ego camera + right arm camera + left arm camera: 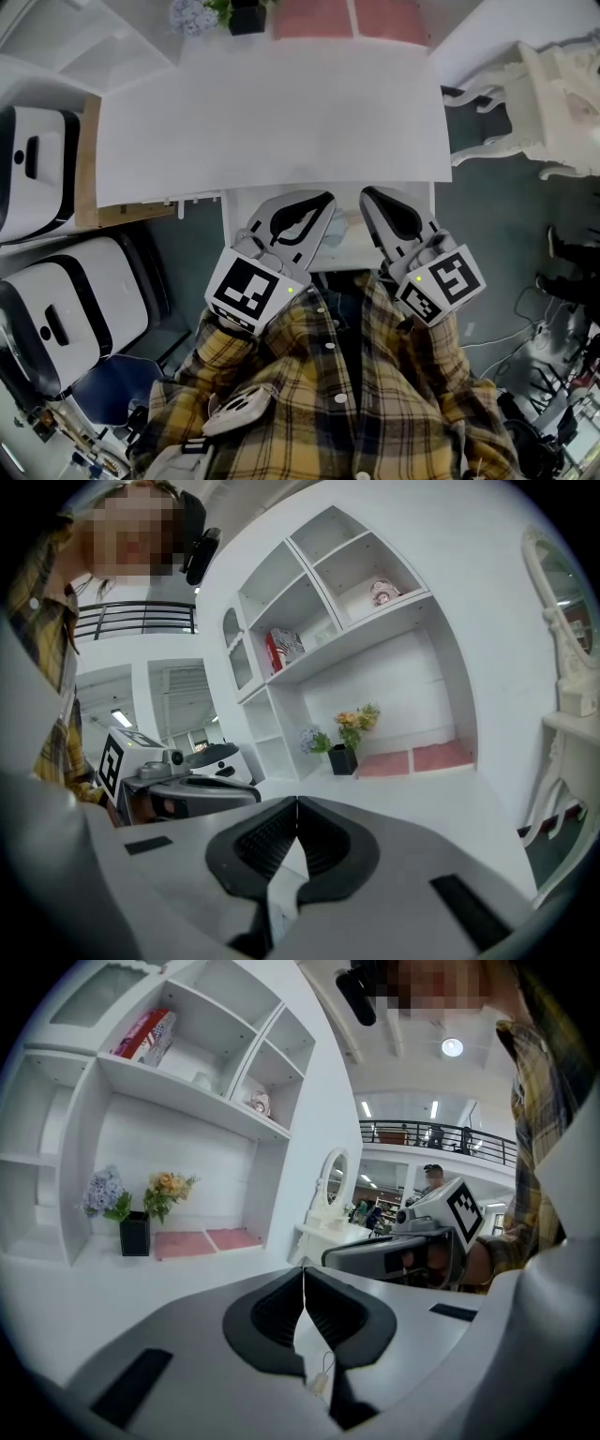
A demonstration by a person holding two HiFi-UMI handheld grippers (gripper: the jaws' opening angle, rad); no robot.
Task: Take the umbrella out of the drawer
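In the head view both grippers hover side by side over an open white drawer [233,225] that juts out from under the white desk top [272,112]. My left gripper [326,198] is shut with nothing between its jaws, and so is my right gripper [365,192]. They cover most of the drawer's inside. Only a pale beige patch [349,236] shows between them, and I cannot make out an umbrella. The left gripper view shows the closed jaws [303,1271], a small pale looped tag [322,1378] below them, and the right gripper [412,1246] alongside. The right gripper view shows its closed jaws [297,802] and the left gripper [192,785].
A black vase of flowers [246,15] and pink mats [347,17] sit at the desk's far edge under white shelves [187,1082]. An ornate white vanity [562,94] stands at the right. White cases [42,164] [56,319] stand at the left, and cables [553,375] lie on the floor.
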